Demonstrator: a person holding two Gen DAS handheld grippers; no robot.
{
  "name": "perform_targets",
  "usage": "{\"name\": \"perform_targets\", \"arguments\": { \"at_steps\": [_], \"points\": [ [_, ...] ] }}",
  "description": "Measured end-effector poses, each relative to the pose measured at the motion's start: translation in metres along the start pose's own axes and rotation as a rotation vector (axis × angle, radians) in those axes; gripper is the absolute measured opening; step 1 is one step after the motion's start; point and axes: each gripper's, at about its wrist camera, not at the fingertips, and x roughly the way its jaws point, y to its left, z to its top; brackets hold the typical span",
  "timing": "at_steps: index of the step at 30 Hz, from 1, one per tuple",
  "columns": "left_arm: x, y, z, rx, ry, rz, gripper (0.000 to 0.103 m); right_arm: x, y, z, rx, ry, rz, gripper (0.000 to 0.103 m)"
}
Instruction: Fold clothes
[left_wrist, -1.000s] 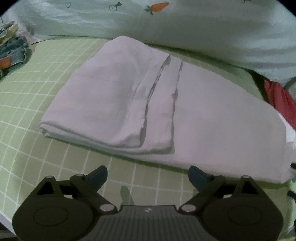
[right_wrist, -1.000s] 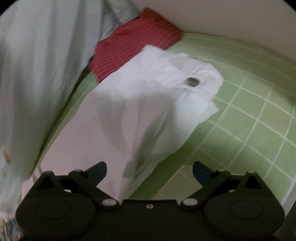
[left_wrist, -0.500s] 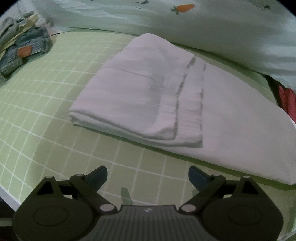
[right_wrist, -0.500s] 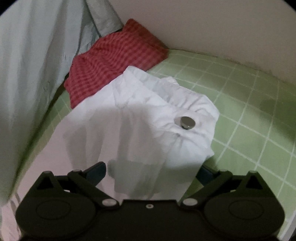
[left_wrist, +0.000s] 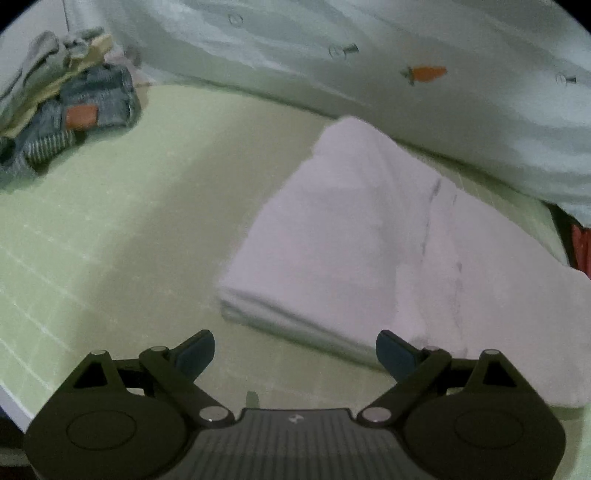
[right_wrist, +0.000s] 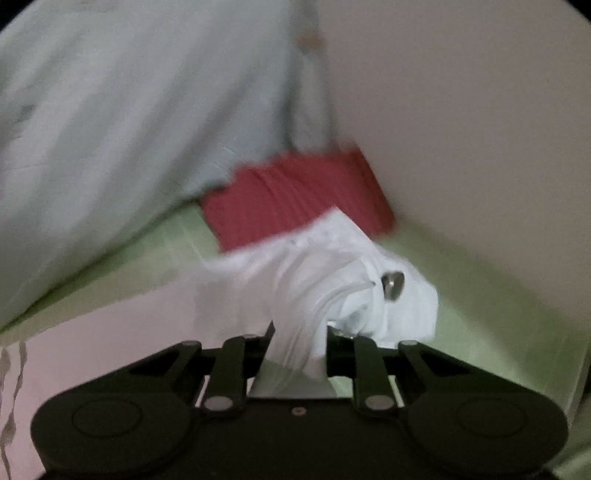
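Two grippers work a pair of white trousers (left_wrist: 369, 251) lying half-folded at centre right of the green checked bedsheet (left_wrist: 129, 221). The right gripper (right_wrist: 298, 343) pinches the bunched waistband near its metal button (right_wrist: 393, 284); the left gripper (left_wrist: 295, 349) hovers with fingers spread wide. Lifting from that loose bunch could let fabric slip and undo the fold.

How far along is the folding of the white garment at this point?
Done: the far end of the white garment is already folded over in layers. In hand: the right gripper is shut on the button end. The left gripper is open, holding nothing. Left: that end still needs folding over.
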Motion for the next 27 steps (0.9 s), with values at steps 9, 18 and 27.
{"name": "perform_targets", "arguments": {
  "at_steps": [9,18,27],
  "points": [
    [0.014,0.032,0.043,0.023,-0.042,-0.022,0.094,-0.022,0.127,-0.044,-0.377,-0.015,0.129,0.02],
    [0.035,0.048,0.079,0.032,-0.081,-0.062,0.094,-0.015,0.217,-0.11,-0.628,0.11,0.228,0.024],
    [0.058,0.037,0.087,0.056,-0.03,-0.107,0.094,-0.024,0.202,-0.071,-0.427,0.176,0.253,0.065]
  ]
}}
